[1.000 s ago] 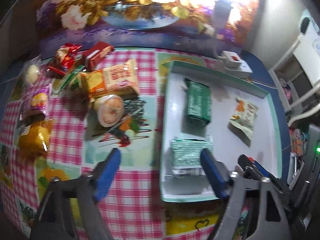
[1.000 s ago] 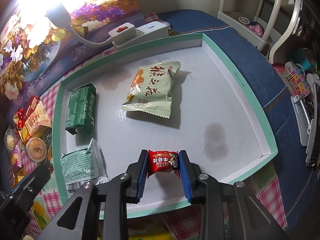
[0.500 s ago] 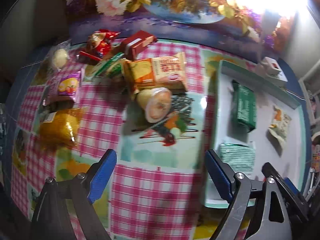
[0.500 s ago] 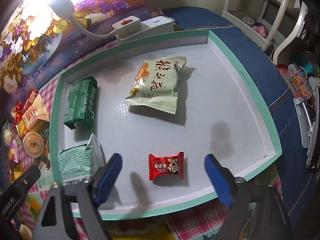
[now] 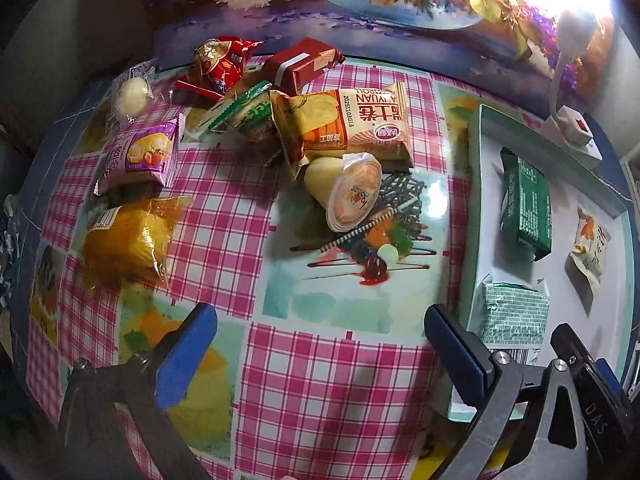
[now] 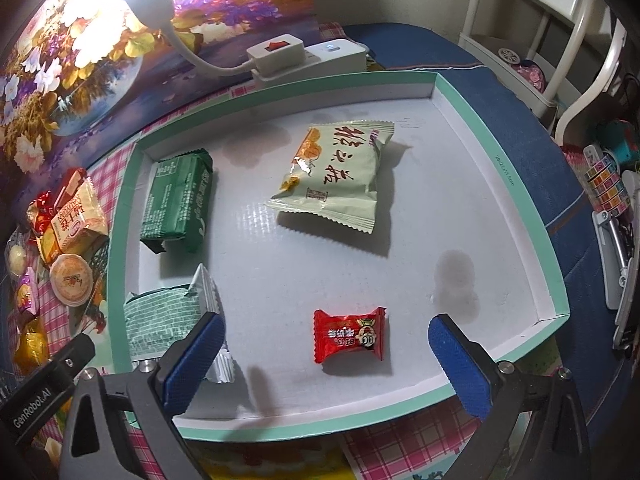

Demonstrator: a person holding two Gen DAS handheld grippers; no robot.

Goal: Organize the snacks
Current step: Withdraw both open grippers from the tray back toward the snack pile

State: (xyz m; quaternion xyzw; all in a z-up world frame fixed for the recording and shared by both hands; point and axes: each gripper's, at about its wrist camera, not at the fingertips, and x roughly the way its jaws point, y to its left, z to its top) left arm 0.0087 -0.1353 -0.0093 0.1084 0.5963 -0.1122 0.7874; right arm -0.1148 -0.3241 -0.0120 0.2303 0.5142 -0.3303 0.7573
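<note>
A white tray with a green rim (image 6: 528,216) holds a dark green pack (image 6: 176,204), a light green brick-pattern pack (image 6: 160,324), a pale green bag (image 6: 336,176) and a small red candy (image 6: 350,334). My right gripper (image 6: 326,356) is open and empty, just in front of the red candy. My left gripper (image 5: 320,348) is open and empty over the checked tablecloth, left of the tray (image 5: 472,168). Loose snacks lie beyond it: a jelly cup (image 5: 352,192), an orange roll pack (image 5: 348,124), a yellow bag (image 5: 128,244), a purple pack (image 5: 140,156).
More snacks sit at the table's back left: a red bag (image 5: 218,64), a red bar (image 5: 304,64), a green wrapper (image 5: 244,112), a white ball candy (image 5: 130,96). A white power strip (image 6: 304,56) with a lamp stands behind the tray. A white chair (image 6: 560,32) stands at right.
My right gripper opened and let go of the red candy, which now lies in the tray. My left gripper swung left from the tray to over the tablecloth.
</note>
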